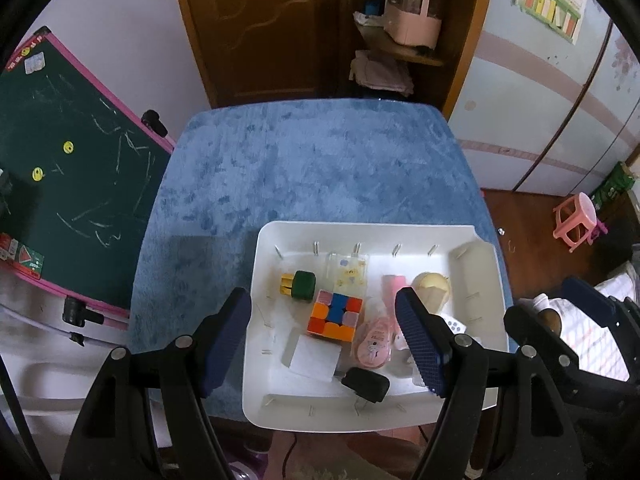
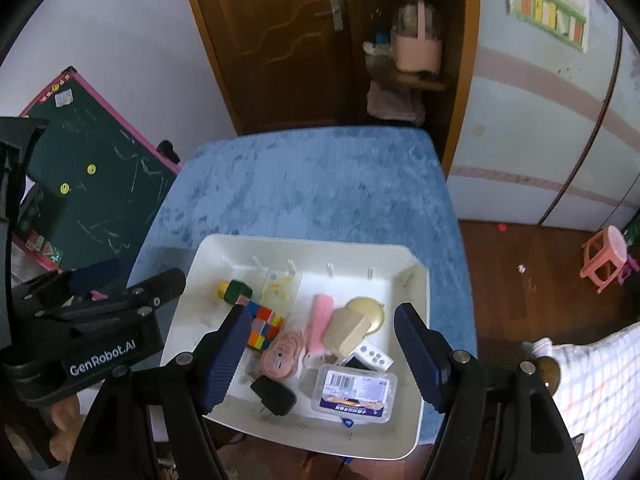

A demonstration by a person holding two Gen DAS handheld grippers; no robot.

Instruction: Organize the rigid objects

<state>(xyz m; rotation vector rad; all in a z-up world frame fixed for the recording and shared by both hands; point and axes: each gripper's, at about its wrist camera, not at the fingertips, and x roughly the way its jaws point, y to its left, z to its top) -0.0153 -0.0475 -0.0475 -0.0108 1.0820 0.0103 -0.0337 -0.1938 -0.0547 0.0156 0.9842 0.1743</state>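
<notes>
Both grippers spread wide, holding nothing, above the white plastic tray (image 1: 472, 404).
Lower left gripper (image 1: 324, 340) squarely over the multicoloured puzzle cube (image 1: 335, 315) just ahead; keep right gripper (image 2: 318, 356) clear of the black plug adapter (image 2: 274, 395).

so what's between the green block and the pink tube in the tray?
A clear card with yellow cartoon print, lying flat on the white tray between the green block and pink tube. Both wrist views show it.

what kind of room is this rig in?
Most likely a home bedroom or child's room, not a lab. Clues: a pink-framed chalkboard leaning at the wall, a small pink plastic stool on the wood floor, and a sliding-door wardrobe beside a wooden door.
</notes>
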